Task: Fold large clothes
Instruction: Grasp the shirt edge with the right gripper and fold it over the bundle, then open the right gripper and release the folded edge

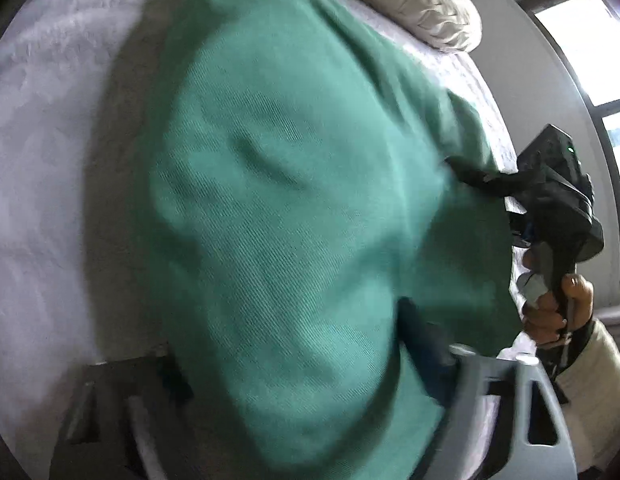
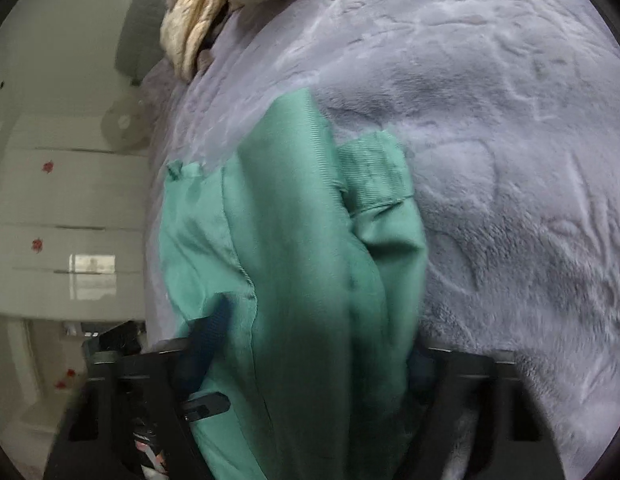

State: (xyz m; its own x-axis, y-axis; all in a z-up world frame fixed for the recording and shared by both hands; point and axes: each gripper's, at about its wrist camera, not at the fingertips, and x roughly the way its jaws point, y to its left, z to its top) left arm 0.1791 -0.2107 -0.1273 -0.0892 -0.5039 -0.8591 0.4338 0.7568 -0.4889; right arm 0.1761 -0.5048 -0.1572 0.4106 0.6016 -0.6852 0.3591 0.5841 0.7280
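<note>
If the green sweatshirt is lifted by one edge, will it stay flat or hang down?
The green sweatshirt will probably hang limp: it already drapes in soft folds between the gripper fingers. Its thick knit and ribbed cuff suggest moderate weight. On the plush blanket it would likely drag and bunch rather than slide.

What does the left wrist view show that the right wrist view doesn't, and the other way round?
Left wrist only: the right gripper from outside, its fingers reaching onto the garment's edge, the hand holding it, and a window.

Right wrist only: the garment's ribbed cuff, a white chest of drawers and a round fan.

Both: the green garment lying on the grey plush bedspread, with a cream pillow at the far end.
</note>
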